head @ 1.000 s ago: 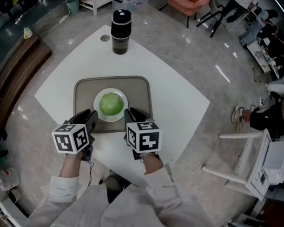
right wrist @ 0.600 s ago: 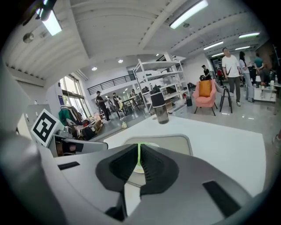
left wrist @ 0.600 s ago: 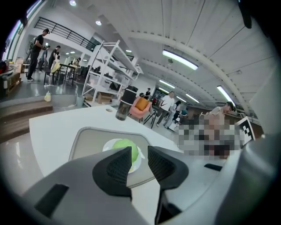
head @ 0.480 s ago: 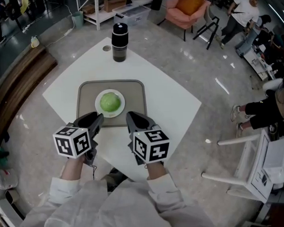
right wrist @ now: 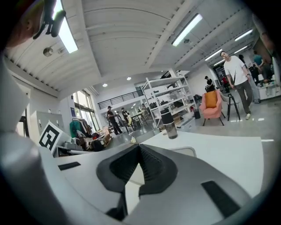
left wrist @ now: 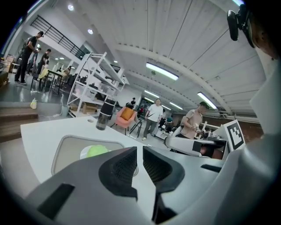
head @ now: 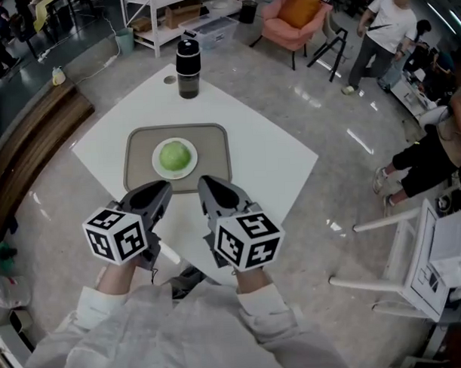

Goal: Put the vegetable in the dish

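A round green vegetable (head: 174, 155) lies in a white dish (head: 191, 167) on a grey tray (head: 214, 153) in the middle of the white table (head: 267, 155). Both grippers hang near the person's body, short of the tray's front edge. My left gripper (head: 164, 191) is closing; only a thin gap shows between its pads (left wrist: 125, 162), with nothing in it. Past its jaws, the left gripper view shows the vegetable (left wrist: 96, 150) and the tray (left wrist: 66, 151). My right gripper (head: 204, 184) is empty, its jaw tips meeting in the right gripper view (right wrist: 139, 147).
A black bottle (head: 187, 68) stands at the table's far corner, beyond the tray. A wooden bench (head: 32, 126) runs along the left. A white rack (head: 414, 263) and seated and walking people are at the right. A pink armchair (head: 296, 11) stands at the back.
Both grippers have drawn back from the tray's front edge toward the person and now sit apart from it. The vegetable stays in the dish.
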A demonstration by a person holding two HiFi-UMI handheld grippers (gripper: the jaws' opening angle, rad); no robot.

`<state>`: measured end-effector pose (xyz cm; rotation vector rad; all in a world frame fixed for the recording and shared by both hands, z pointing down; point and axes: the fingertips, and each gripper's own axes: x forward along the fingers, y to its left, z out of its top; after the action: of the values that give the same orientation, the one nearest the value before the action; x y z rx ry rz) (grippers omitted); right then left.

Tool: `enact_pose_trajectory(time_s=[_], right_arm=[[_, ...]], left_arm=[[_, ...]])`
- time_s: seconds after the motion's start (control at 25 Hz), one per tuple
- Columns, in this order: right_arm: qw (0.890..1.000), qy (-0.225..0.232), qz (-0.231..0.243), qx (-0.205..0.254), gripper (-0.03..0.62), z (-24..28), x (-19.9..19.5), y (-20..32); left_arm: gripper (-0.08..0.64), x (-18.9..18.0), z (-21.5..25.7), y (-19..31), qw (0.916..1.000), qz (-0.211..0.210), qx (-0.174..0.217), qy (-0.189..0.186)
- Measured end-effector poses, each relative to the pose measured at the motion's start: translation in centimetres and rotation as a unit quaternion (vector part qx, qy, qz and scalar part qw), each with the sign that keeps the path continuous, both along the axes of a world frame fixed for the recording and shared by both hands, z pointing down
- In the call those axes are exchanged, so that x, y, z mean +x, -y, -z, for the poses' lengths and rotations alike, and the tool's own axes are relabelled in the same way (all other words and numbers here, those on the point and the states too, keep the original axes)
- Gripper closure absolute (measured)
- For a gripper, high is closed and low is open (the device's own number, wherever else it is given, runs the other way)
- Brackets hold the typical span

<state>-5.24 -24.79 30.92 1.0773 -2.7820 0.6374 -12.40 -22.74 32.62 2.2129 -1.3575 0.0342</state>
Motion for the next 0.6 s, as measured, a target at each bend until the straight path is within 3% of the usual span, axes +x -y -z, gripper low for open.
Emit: enact_pose_trajectory(time_s=[0.36,0.6], right_arm=[[0.999,0.023,0.014,0.023,0.578,2.2,1.3,-4.0],[0.999,0.014,0.015,0.040,0.578,2.2,1.4,-5.7]], left_arm=[[0.551,4.2,1.8,-4.2,0.9969,-0.065,0.044,0.003],[0.551,4.6,2.5,-6.0,0.9949,-0.073,0.069,0.010]])
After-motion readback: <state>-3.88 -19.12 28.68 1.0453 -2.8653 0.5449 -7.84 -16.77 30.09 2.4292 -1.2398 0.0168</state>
